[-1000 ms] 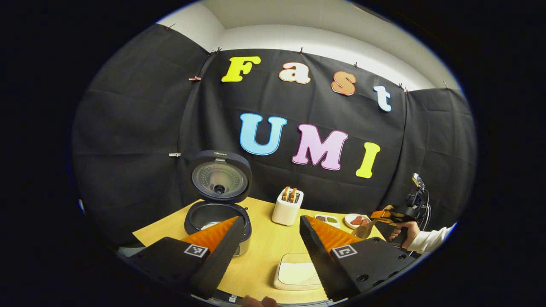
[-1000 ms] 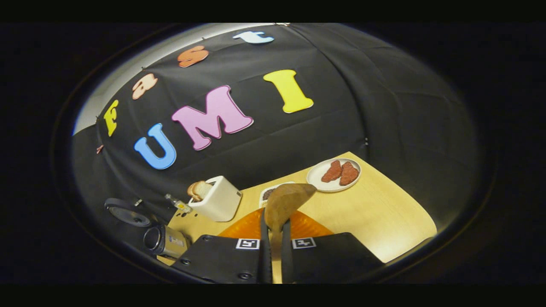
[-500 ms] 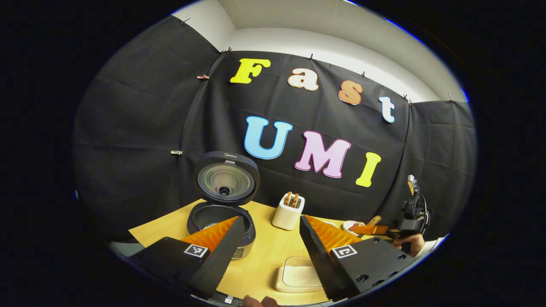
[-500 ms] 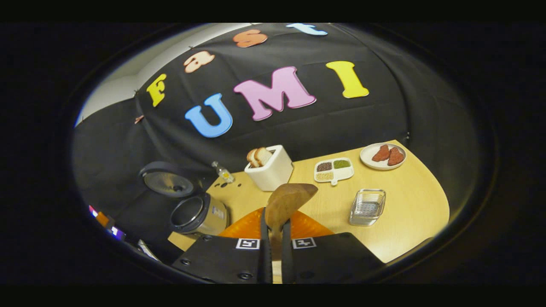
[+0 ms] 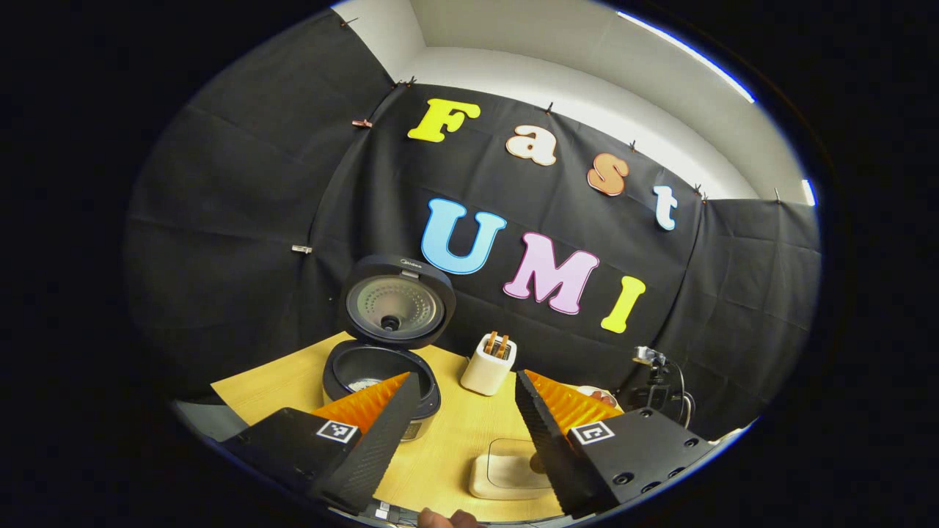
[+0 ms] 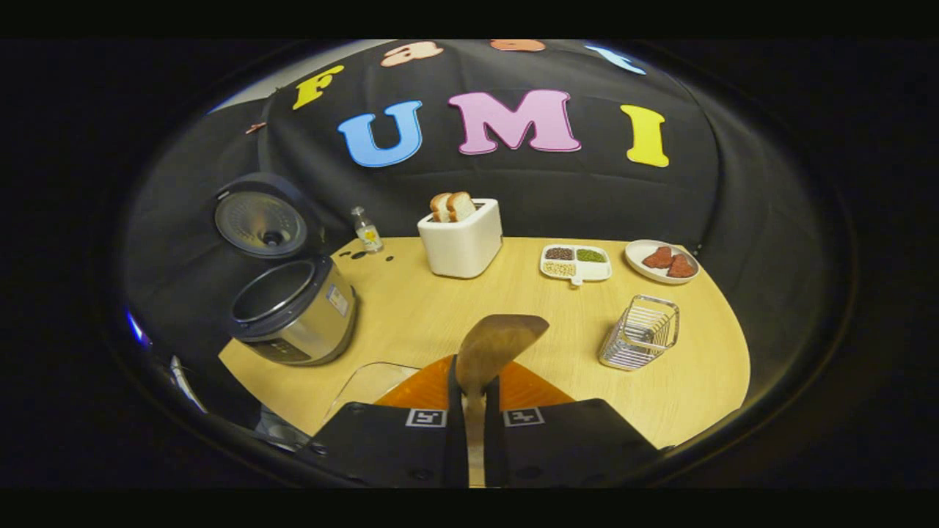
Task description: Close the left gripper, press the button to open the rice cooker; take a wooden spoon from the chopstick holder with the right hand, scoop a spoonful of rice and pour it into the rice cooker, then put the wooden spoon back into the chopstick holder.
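Left gripper view: the left hand-held gripper (image 5: pixel 458 411) gapes empty before the open rice cooker (image 5: pixel 381 374). Right gripper view: the right hand-held gripper (image 6: pixel 469 400) clamps the wooden spoon (image 6: pixel 493 346) above the table (image 6: pixel 682 381); judging by this, scooping rice comes next.

Left gripper view sits low at the desk (image 5: pixel 455 447) edge, right gripper view higher; both face the rice cooker (image 6: pixel 293 312) and toaster (image 6: pixel 462 238)
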`<state>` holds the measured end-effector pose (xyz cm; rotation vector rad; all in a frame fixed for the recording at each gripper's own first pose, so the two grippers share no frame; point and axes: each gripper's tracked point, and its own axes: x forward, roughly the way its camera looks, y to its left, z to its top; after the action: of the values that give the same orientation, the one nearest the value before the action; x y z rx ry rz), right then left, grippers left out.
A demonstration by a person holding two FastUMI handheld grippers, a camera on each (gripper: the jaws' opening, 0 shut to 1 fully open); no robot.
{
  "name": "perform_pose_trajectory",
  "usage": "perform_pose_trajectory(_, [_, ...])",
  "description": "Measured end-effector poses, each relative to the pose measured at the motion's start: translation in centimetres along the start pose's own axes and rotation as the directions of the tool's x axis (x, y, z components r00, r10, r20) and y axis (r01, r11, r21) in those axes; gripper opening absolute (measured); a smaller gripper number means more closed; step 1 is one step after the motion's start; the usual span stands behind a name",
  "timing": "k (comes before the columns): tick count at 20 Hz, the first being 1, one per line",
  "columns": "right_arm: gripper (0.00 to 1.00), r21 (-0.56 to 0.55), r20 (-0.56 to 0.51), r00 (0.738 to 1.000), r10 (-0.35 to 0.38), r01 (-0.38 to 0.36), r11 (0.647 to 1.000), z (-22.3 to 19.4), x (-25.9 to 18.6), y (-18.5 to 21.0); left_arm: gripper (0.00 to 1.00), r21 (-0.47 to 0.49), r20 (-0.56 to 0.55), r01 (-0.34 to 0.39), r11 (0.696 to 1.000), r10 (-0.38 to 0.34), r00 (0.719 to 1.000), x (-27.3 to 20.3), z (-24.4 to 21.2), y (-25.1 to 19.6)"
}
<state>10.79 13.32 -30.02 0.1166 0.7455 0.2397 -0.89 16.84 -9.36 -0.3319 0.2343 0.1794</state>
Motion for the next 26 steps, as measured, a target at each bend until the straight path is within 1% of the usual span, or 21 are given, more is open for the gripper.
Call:
perform_pose_trajectory(1, [0.13,-0.025,-0.004,1.000,-0.016,0.016,1.000,-0.7,0.6,0.0,0.90,-0.003,-0.001,0.006,1.000,-0.006,1.000,-0.1,0.0,0.4])
perform_pose_trajectory(3, [0.09,-0.057,-0.032,0.998,-0.049,0.047,0.997,-2.3,1.4,0.2,0.90,-0.008,-0.002,0.019,1.000,-0.019,1.000,-0.1,0.2,1.1])
perform_pose_trajectory(5, [0.08,-0.059,-0.022,0.997,-0.067,0.066,0.996,-2.3,1.8,0.8,0.90,-0.005,-0.002,0.025,1.000,-0.025,1.000,-0.3,0.4,1.9])
perform_pose_trajectory(6, [0.09,-0.072,-0.025,0.997,-0.072,0.070,0.995,-2.5,1.8,1.3,0.90,-0.001,0.002,0.025,1.000,-0.025,1.000,-0.5,0.7,2.3])
perform_pose_trajectory(7, [0.13,-0.077,-0.032,0.997,-0.066,0.063,0.995,-2.7,1.9,2.0,0.90,0.003,0.005,0.022,1.000,-0.022,1.000,-0.5,0.7,2.8])
perform_pose_trajectory(8, [0.13,-0.073,-0.048,0.997,-0.060,0.056,0.996,-3.2,2.0,2.6,0.90,0.006,0.008,0.018,1.000,-0.018,1.000,-0.7,0.9,3.1])
perform_pose_trajectory(10, [0.09,-0.021,-0.065,0.997,-0.048,0.047,0.999,-3.7,2.1,3.5,0.90,-0.004,0.013,0.013,1.000,-0.013,1.000,-0.9,1.0,3.5])
perform_pose_trajectory(12, [0.09,0.039,-0.072,0.997,-0.036,0.038,0.998,-3.9,2.1,4.1,0.90,-0.014,0.005,0.015,1.000,-0.015,1.000,-1.0,0.6,3.5])
perform_pose_trajectory(13, [0.09,0.096,-0.082,0.996,-0.021,0.029,0.995,-4.0,2.1,4.3,0.90,-0.011,0.004,0.015,1.000,-0.015,1.000,-1.0,0.5,3.6])
perform_pose_trajectory(14, [0.13,0.169,-0.091,0.996,-0.005,0.021,0.985,-4.1,2.1,4.3,0.90,-0.006,0.008,0.015,1.000,-0.015,1.000,-1.0,0.8,3.6])
perform_pose_trajectory(16, [0.13,0.301,-0.100,0.995,-0.002,0.033,0.953,-4.3,2.3,3.1,0.90,0.003,0.012,0.018,1.000,-0.018,1.000,-0.9,1.1,3.4])
perform_pose_trajectory(18, [0.13,0.401,-0.100,0.995,0.009,0.032,0.915,-4.3,2.0,2.1,0.90,0.012,0.006,0.018,1.000,-0.018,1.000,-0.8,1.0,3.3])
perform_pose_trajectory(19, [0.17,0.438,-0.093,0.996,0.016,0.026,0.898,-4.2,1.8,1.7,0.90,0.016,0.001,0.019,1.000,-0.019,1.000,-0.7,0.9,3.2])
perform_pose_trajectory(21, [0.09,0.470,-0.080,0.997,0.023,0.017,0.883,-4.2,1.0,0.8,0.90,0.026,-0.012,0.024,0.999,-0.024,1.000,-0.5,0.7,2.6])
perform_pose_trajectory(22, [0.13,0.468,-0.075,0.997,0.022,0.016,0.884,-4.0,0.6,0.4,0.90,0.030,-0.018,0.028,0.999,-0.028,0.999,-0.4,0.6,2.2])
perform_pose_trajectory(23, [0.08,0.451,-0.071,0.997,0.019,0.015,0.893,-4.0,0.2,0.3,0.90,0.034,-0.022,0.034,0.999,-0.033,0.999,-0.2,0.5,1.8])
perform_pose_trajectory(24, [0.13,0.417,-0.064,0.998,0.018,0.010,0.909,-3.8,-0.1,0.3,0.90,0.039,-0.025,0.040,0.998,-0.039,0.999,0.0,0.4,1.2])
perform_pose_trajectory(26, [0.13,0.320,-0.040,0.999,0.022,-0.008,0.947,-3.0,-0.9,0.5,0.90,0.050,-0.033,0.055,0.997,-0.054,0.998,0.5,0.2,0.1])
